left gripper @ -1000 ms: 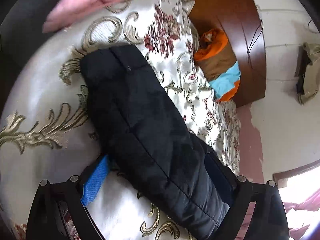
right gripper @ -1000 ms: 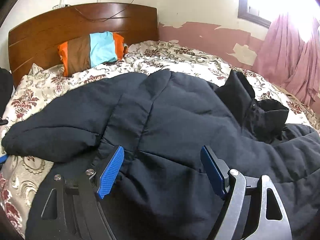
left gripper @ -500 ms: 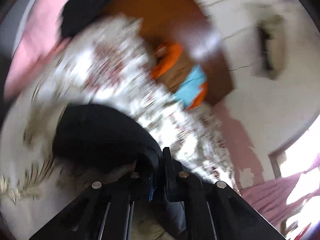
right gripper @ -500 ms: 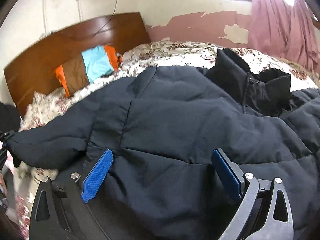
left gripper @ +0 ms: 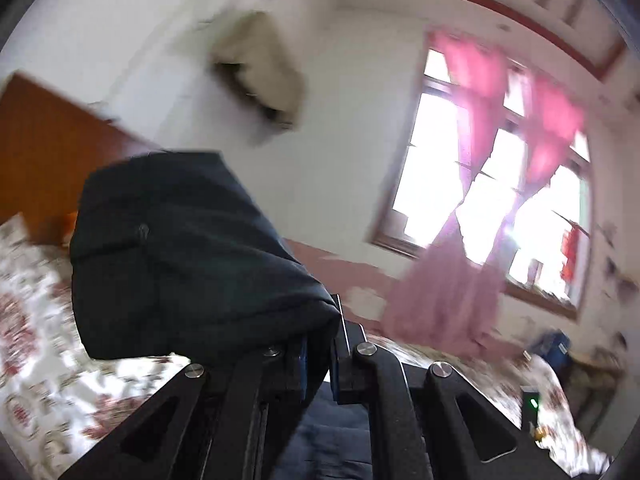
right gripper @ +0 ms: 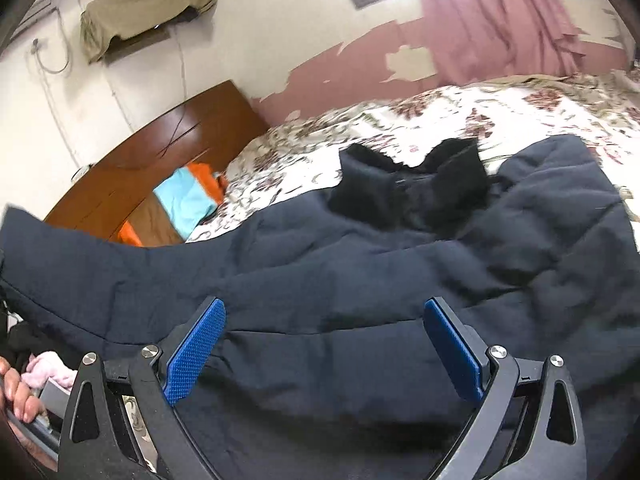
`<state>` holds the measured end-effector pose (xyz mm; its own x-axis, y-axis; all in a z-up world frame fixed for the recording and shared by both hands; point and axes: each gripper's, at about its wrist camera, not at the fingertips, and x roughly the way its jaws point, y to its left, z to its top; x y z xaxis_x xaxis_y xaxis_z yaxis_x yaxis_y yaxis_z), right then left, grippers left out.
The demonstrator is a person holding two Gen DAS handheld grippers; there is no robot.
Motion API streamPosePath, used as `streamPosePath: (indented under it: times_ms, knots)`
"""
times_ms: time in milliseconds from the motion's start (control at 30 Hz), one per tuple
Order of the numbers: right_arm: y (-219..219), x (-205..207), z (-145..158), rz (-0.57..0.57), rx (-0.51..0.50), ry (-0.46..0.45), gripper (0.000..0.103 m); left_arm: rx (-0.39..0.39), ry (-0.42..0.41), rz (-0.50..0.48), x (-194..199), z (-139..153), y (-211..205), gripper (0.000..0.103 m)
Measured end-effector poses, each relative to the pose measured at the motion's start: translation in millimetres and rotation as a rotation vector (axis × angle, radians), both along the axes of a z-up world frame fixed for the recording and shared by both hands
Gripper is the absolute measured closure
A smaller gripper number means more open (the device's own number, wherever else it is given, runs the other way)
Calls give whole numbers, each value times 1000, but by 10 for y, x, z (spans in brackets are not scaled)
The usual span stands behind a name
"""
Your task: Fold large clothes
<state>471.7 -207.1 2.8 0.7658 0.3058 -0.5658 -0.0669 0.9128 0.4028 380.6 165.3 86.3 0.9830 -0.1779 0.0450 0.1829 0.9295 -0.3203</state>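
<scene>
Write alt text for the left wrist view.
The left gripper is shut on the sleeve of a dark padded jacket, holding it up in the air above a flowered bedspread. Behind, blurred, are a white wall, a wooden headboard and a bright window with pink curtains.

No readable text, label or number anywhere.

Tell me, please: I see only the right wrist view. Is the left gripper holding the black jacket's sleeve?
Observer: Yes. The left gripper is shut on the sleeve, with the fabric pinched between its fingers.
Operator: Does the sleeve end lie on the bed?
Observer: It seems not. The cuff sticks up past the fingers, in front of the headboard, above the bedspread.
</scene>
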Motion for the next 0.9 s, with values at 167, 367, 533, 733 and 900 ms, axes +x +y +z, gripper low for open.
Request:
streamPosePath:
  times_ms: [167,367,533,733,900]
  knots:
    - [-489,-146,-11,-63,-20,32,6,158,43,-116,58,89,-838,95]
    - [-1126,-253,-116,-152,41,78,6,280,160,-327,133,-148,-1737,95]
    - [-1446,-324,-236,-205,82,66,6,324,306,-449,378,-620,-2164,95]
    - [-1566,-341,-486,-142,194,56,6,389,500,-519,585,-1271,-2480,95]
    - [-1514,-348,-572,-25,271,57,6,466,540,-554,544,-1410,-2661,76]
